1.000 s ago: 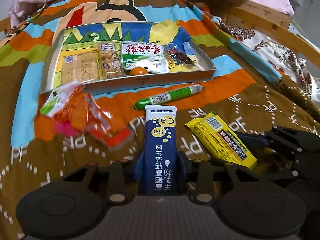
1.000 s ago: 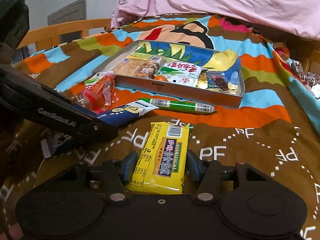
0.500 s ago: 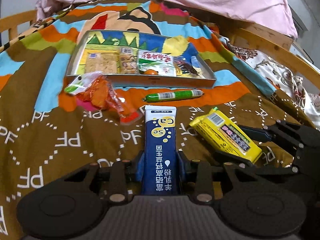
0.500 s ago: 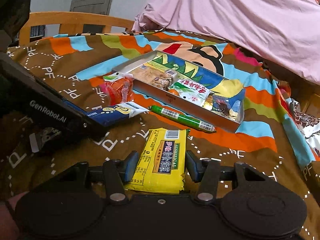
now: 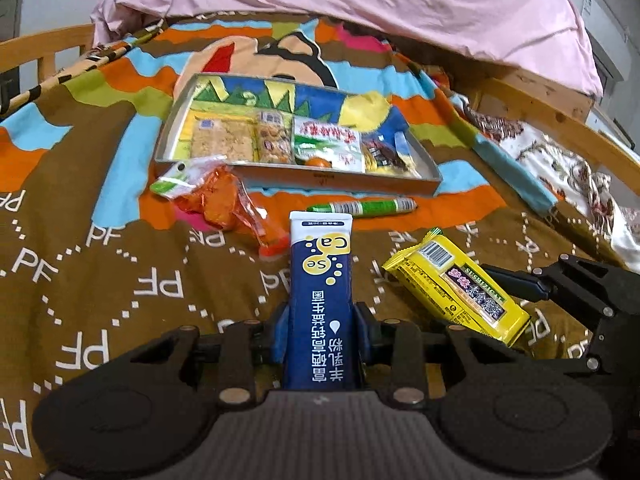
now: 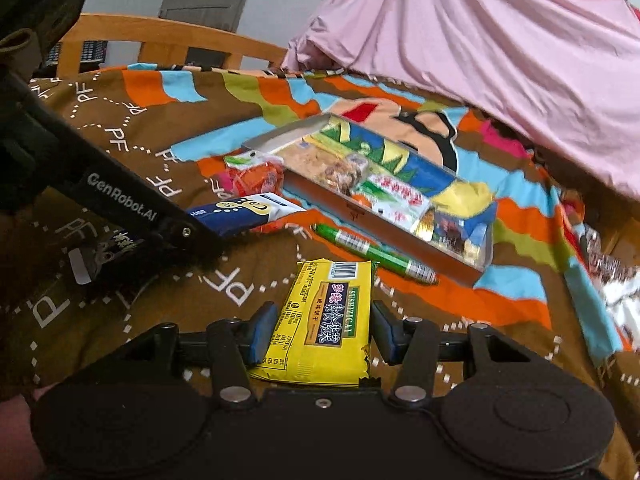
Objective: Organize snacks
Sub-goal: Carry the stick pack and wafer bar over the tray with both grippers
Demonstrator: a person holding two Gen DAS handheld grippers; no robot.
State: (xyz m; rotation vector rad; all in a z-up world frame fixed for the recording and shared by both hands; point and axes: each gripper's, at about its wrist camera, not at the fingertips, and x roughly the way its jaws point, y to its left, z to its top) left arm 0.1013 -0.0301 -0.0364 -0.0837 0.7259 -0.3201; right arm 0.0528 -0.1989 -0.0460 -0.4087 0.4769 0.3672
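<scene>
Left gripper (image 5: 320, 334) clamped on blue sachet (image 5: 320, 280); right gripper (image 6: 320, 332) clamped on yellow biscuit pack (image 6: 324, 320). Both packs held flat, pointing at tray (image 5: 320, 179) mid-bedspread (image 5: 100, 280), likely for stowing beside snacks already inside.

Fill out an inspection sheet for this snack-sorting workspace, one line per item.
Surface: brown patterned blanket spread on a bed.
Job's things: tray holding several snack packets; green sausage stick and orange snack bag lie on the blanket in front of it.
Clutter: nothing seen.
Grippers: left gripper shut on the blue sachet; right gripper shut on the yellow packet, both held in front of the tray.
Cables: nothing seen.
Surroundings: pink sheet behind the tray, wooden bed rail, floral cloth at the right edge.
</scene>
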